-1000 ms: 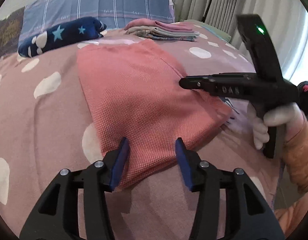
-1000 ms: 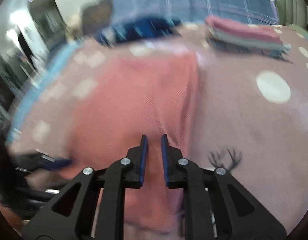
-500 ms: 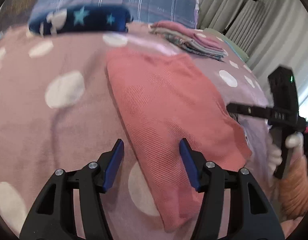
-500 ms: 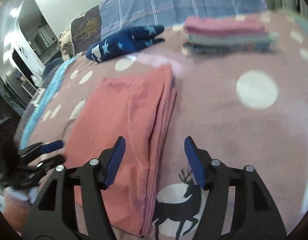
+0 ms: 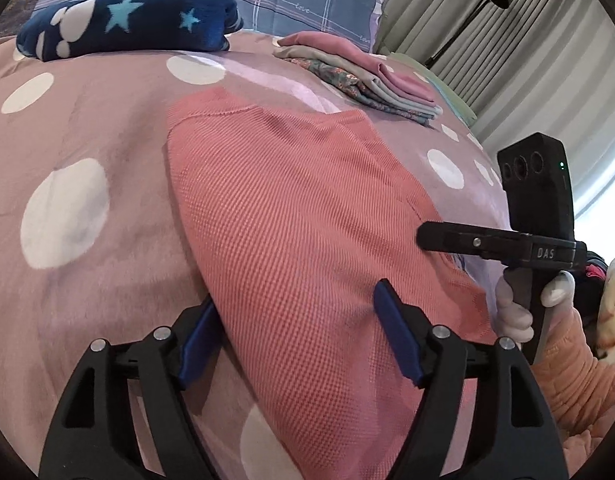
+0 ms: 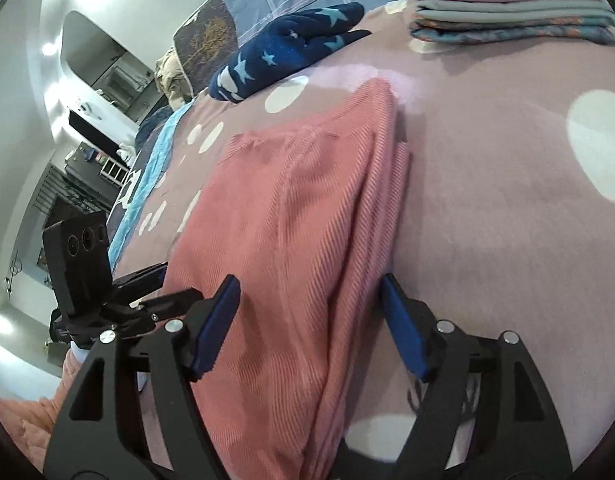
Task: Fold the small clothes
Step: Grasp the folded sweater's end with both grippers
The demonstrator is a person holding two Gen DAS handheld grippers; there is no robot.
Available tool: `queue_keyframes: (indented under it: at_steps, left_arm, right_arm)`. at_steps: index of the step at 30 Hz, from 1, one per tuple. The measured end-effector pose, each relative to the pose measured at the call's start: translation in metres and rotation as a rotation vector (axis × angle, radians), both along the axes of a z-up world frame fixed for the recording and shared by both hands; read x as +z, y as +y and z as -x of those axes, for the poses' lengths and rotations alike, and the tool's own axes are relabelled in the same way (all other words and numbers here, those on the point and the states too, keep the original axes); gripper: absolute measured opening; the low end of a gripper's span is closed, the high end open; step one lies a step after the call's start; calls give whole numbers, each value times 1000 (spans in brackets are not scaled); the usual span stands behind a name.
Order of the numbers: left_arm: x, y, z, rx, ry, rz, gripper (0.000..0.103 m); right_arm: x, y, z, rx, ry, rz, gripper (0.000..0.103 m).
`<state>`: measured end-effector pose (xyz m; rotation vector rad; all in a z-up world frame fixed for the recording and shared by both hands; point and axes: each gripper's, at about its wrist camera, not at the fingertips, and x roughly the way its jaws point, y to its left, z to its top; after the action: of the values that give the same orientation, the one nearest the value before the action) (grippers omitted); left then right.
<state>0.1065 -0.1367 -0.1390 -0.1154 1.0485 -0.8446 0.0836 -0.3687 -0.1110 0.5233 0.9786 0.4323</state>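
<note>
Behind the salmon garment (image 6: 291, 216), a mirror (image 6: 103, 60) (right view only); both tools gape.

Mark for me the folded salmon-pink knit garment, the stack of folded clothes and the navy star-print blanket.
Folded salmon-pink knit garment (image 5: 291, 216), left wrist view, middle of top layer.
Stack of folded clothes (image 6: 503, 8), right wrist view, near folded edges.
Navy star-print blanket (image 5: 131, 20), left wrist view, middle.

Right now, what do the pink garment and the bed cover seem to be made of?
Pink garment: probably a waffle or ribbed cotton knit, matte, judging by its fine grid texture. Bed cover: likely soft fleece or plush, with a fuzzy nap and faint sheen.
</note>
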Motion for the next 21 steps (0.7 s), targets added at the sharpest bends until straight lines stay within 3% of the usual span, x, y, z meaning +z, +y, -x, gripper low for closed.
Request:
queue_keyframes:
  at_steps: [12,13,14,16,19,21]
  left_arm:
    - [-6,1,-24,-26,52,103,74]
    - [-6,0,-26,-19,47,98,67]
    - [-6,0,-28,-7,42,86,52]
    - [-6,1,-32,13,53,78,37]
    - [8,-6,-20,16,-18,28,29]
    - [23,-12,-9,11,-89,-3,27]
  right_arm:
    - [-1,13,-25,34,-22,32,69]
    - [-1,13,-26,32,-23,37,67]
    - [-2,14,-27,31,-23,47,64]
    - [-1,15,-29,23,-18,69,50]
    - [3,17,-26,-1,-19,72,31]
    - [16,24,-16,-14,-62,133,25]
